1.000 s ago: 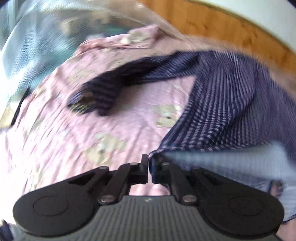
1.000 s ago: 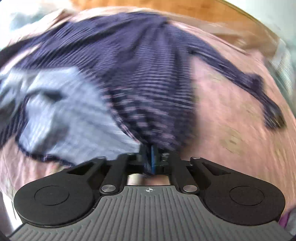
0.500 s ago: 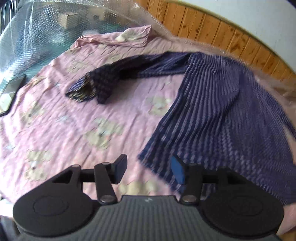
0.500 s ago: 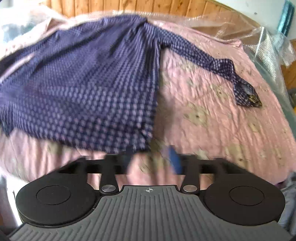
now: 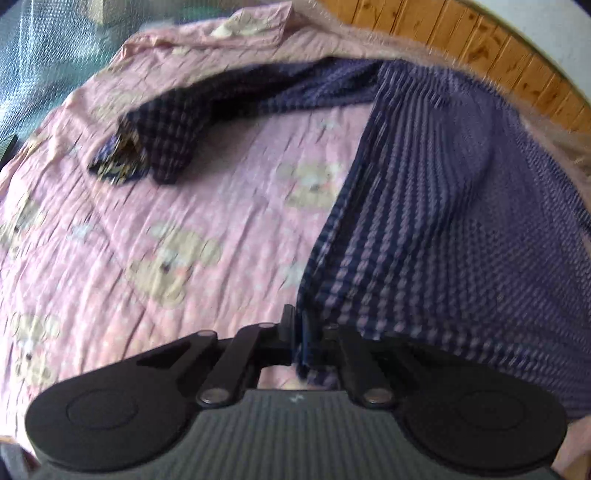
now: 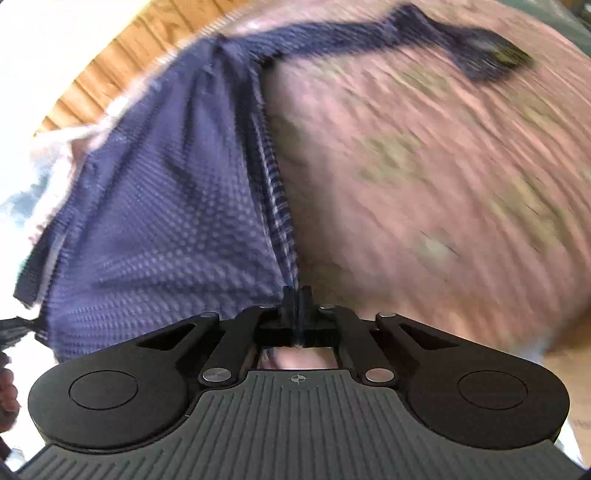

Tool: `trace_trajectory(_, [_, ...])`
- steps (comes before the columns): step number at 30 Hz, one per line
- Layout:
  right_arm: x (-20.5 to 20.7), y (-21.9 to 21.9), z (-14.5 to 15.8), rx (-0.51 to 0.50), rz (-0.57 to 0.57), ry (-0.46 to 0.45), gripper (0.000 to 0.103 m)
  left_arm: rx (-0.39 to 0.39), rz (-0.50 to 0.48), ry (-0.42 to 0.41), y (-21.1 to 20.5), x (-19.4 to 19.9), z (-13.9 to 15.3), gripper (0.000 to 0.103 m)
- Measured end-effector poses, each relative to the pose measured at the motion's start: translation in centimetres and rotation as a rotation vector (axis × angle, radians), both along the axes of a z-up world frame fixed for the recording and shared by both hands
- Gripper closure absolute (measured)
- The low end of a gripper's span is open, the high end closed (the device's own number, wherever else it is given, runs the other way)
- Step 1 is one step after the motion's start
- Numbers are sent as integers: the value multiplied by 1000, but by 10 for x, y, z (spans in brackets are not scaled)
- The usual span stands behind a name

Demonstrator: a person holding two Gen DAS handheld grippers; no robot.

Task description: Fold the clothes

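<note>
A bed (image 5: pixel 155 236) covered with a pink sheet printed with pale bears fills both views, with a wood-panelled wall (image 5: pixel 480 48) at its far side and a sheet of bubble wrap (image 5: pixel 48 62) at the far left. A dark blue checked shirt (image 5: pixel 454 206) lies spread over the right part of the bed in the left wrist view. One sleeve (image 5: pixel 207 107) stretches to the far left, its cuff turned back on the sheet. The left gripper (image 5: pixel 300 328) is closed, pinching the shirt's near edge. In the blurred right wrist view, the right gripper (image 6: pixel 297 301) is likewise clamped on the shirt's (image 6: pixel 166 206) hem, with the cloth rising to the far left and the other sleeve (image 6: pixel 424 26) reaching far right.
</note>
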State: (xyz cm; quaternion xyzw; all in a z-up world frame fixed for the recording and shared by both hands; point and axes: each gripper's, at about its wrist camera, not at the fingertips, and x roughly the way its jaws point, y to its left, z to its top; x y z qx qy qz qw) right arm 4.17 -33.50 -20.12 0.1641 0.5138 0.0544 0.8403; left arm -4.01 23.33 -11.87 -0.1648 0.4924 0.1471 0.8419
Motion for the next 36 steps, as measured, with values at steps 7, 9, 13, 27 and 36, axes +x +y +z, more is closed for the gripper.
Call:
trace_trajectory(7, [3, -9, 18, -32, -5, -29, 102, 88, -7, -36, 5, -8, 34, 88])
trace_trajectory(9, [13, -9, 38, -82, 7, -75, 88, 100, -4, -80, 12, -4, 52, 71])
trace_trajectory(13, [55, -10, 71, -168, 45, -164, 55, 97, -15, -148, 27, 44, 76, 60])
trace_trajectory(27, [373, 37, 96, -163, 354, -290, 25, 165, -162, -149, 25, 341, 79, 32])
trace_trajectory(36, [515, 68, 35, -124, 427, -196, 25, 194, -224, -50, 31, 461, 21, 29])
